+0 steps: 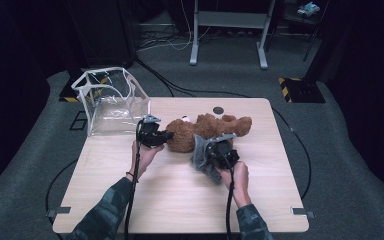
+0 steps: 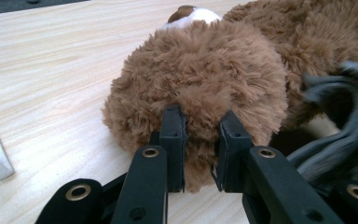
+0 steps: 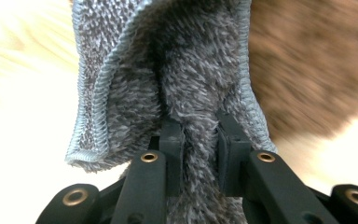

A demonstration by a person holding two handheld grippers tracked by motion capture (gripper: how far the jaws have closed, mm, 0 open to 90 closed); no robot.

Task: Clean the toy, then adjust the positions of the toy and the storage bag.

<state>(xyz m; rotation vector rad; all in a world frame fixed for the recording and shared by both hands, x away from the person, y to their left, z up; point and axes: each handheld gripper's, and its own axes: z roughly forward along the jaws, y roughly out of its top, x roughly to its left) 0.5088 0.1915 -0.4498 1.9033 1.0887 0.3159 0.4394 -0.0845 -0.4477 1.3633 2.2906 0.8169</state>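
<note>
A person sits at a wooden table [image 1: 130, 200] with a gripper in each hand. The left gripper [image 2: 200, 140] has its jaws pinched on a tuft of fur at one end of a brown teddy bear [image 2: 205, 70], which lies on its side on the tabletop straight ahead of those jaws. The right gripper [image 3: 199, 140] has its jaws clamped on a fold of grey fluffy cloth [image 3: 168, 70], which stands up beyond the jaws, with the bear's brown fur just behind it to the right. In the high view the cloth [image 1: 202, 160] hangs beside the bear [image 1: 205, 131], touching its near side. A clear plastic bag [image 1: 111, 100] stands open, well apart to the left. The work looks early: both things are gripped, but the bear lies bare and nothing is in the bag.
</note>
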